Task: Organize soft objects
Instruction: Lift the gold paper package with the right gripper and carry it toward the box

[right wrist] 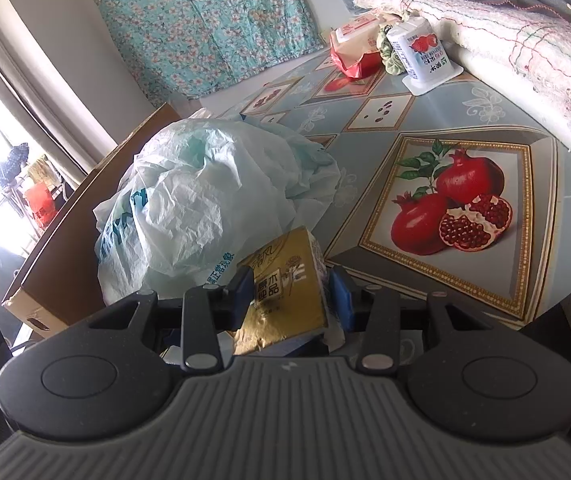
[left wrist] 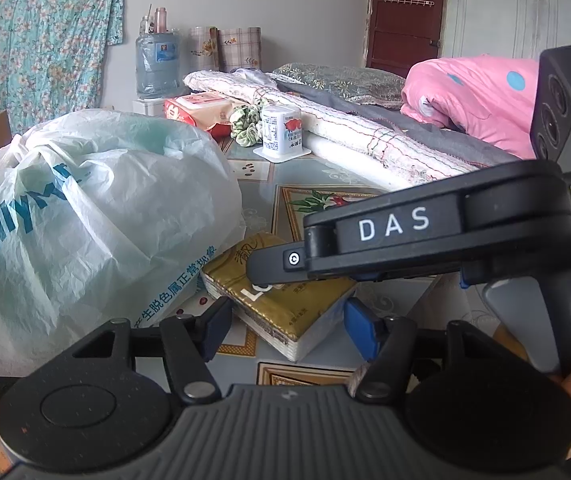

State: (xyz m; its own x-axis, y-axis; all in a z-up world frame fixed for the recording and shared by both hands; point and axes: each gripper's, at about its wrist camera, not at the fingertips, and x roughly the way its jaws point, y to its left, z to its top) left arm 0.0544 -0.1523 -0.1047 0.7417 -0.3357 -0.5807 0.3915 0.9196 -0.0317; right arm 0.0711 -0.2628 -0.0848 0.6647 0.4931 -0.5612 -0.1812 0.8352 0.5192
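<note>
A gold tissue pack lies on the patterned table beside a crumpled white plastic bag. My left gripper is open, its blue pads on either side of the pack's near end. My right gripper is shut on the tissue pack, its fingers pressing both sides; it reaches in from the right in the left wrist view. The bag sits just beyond the pack. A red tissue packet, a green scrunchie and a white tissue tub lie at the table's far end.
The table carries a fruit-print cloth. A cardboard box stands at its left edge. A bed with a folded quilt and a pink duvet borders the table's right side. A water jug stands behind.
</note>
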